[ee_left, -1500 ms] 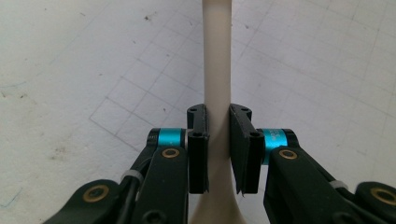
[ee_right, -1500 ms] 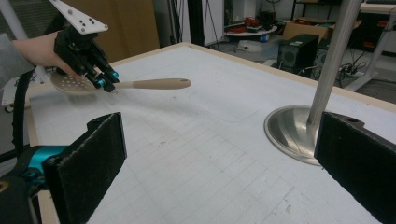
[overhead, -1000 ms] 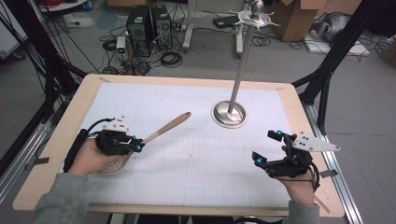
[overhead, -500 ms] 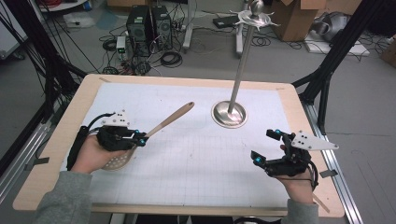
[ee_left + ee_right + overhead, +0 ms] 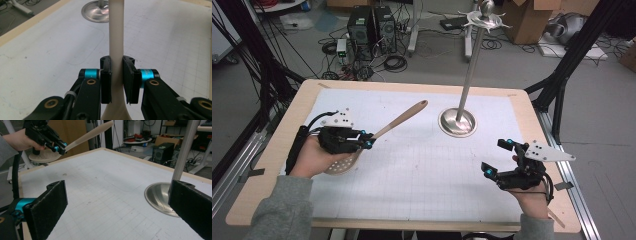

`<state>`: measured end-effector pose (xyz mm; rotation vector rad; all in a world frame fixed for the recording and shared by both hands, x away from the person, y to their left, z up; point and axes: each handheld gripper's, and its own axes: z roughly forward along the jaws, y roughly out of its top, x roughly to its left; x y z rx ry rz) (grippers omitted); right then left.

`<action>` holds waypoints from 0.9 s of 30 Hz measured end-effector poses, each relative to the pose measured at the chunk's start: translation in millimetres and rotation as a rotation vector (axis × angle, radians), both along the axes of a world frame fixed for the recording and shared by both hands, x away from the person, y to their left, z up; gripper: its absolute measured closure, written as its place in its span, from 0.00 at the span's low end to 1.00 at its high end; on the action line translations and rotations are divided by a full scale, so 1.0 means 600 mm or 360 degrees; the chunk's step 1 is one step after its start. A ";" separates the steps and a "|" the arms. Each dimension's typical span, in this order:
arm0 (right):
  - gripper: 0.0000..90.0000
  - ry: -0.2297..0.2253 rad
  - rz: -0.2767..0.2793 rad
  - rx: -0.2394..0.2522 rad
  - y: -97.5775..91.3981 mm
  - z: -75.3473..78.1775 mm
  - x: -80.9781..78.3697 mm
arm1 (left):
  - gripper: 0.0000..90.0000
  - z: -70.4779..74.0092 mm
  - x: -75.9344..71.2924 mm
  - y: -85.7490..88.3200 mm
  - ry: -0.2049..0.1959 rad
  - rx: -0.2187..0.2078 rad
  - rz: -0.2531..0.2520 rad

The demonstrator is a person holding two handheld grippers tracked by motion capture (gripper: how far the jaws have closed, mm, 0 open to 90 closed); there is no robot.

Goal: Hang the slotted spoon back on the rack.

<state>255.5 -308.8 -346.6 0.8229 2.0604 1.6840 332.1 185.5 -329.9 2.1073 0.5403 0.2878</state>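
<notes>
Even indoor light, soft faint shadows, glare on the metal stand base (image 5: pixel 457 122) (mirror-bright), near jaws slightly blurred

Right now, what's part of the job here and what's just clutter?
In the job:
- wooden slotted spoon, clamped by its handle in the left gripper, raised off the mat
- metal stand with hooks on top, likely where it hangs
- right gripper, jaws wide, nothing between them

Lying about:
- computer towers and cables on the floor
- cardboard boxes
</notes>
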 end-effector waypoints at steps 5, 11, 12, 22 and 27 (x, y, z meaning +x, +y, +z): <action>0.01 0.0005 0.0002 0.0004 0.000 0.000 0.000 | 0.86 0.008 0.009 -0.003 -0.0005 0.0007 0.0004; 0.01 0.0008 0.0007 -0.0007 0.002 -0.002 0.001 | 0.86 0.020 0.022 -0.002 -0.0020 -0.0044 -0.0011; 0.01 0.0012 0.0011 -0.0004 0.002 -0.002 0.000 | 0.86 0.024 0.027 -0.004 -0.0022 -0.0037 -0.0009; 0.01 0.0026 -0.0008 0.0009 -0.006 -0.007 0.005 | 0.86 0.047 0.048 -0.014 -0.0049 -0.0028 -0.0042; 0.01 0.0034 -0.0018 0.0020 -0.012 -0.009 0.005 | 0.86 0.057 0.060 -0.016 -0.0057 -0.0054 -0.0049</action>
